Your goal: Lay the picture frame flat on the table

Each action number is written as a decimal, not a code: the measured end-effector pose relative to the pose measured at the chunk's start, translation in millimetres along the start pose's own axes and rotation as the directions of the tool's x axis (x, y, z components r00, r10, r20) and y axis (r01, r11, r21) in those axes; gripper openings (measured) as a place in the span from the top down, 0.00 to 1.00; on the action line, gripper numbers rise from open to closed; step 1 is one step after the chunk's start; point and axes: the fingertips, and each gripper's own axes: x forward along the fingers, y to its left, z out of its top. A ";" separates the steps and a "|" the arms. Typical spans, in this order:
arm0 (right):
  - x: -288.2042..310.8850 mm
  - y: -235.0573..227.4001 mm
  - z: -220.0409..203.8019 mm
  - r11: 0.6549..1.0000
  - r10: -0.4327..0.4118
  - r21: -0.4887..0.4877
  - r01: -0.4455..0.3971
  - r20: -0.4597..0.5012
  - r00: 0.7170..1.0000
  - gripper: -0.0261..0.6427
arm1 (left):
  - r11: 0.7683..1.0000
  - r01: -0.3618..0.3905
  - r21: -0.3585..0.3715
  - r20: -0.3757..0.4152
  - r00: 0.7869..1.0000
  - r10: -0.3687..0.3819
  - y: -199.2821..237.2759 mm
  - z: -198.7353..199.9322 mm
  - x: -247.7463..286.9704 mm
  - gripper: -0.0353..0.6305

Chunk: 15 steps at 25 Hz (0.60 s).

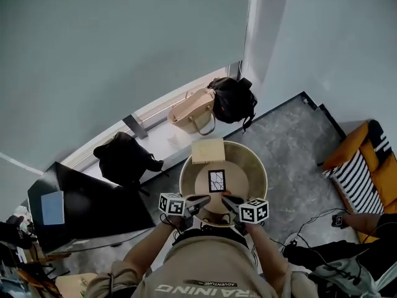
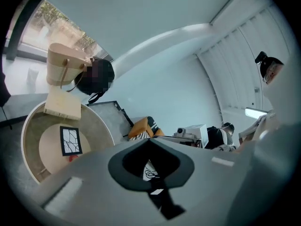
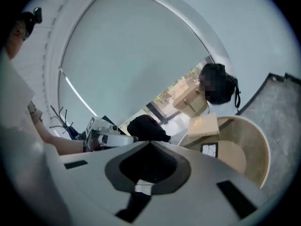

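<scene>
Grippers at the round table's (image 1: 257,166) near edge: left gripper (image 1: 205,199) & right gripper (image 1: 227,200), both closed tight w/ nothing inside. Picture frame (image 1: 216,180) is at the table's middle, just past both tips, approx. as close to each. Its long side runs near-to-far, front facing up toward us; can't tell if it's flat yet.

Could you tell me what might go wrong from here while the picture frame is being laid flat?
Both the left gripper and the right gripper have their jaws together, so reaching in like this could knock the black picture frame with the cracked-line print over instead of lowering it.
A small red object lies close beside the frame on the round beige table; the frame might land on it and rock.
The pale tan box behind leaves little room that way.
</scene>
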 end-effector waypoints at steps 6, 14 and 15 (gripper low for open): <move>-28.5 30.7 52.9 0.974 -0.047 -0.217 0.063 0.076 0.996 0.95 | 0.991 -0.010 0.132 0.097 0.995 -0.003 -47.0 55.7 -5.1 0.94; -60.3 42.4 103.4 0.894 -0.118 -0.405 0.193 0.202 0.972 0.95 | 0.921 -0.176 0.348 0.231 0.968 0.097 -79.8 112.2 -8.0 0.94; -64.1 43.5 108.5 0.882 -0.125 -0.424 0.207 0.213 0.969 0.95 | 0.908 -0.191 0.373 0.236 0.966 0.107 -81.7 115.4 -7.3 0.94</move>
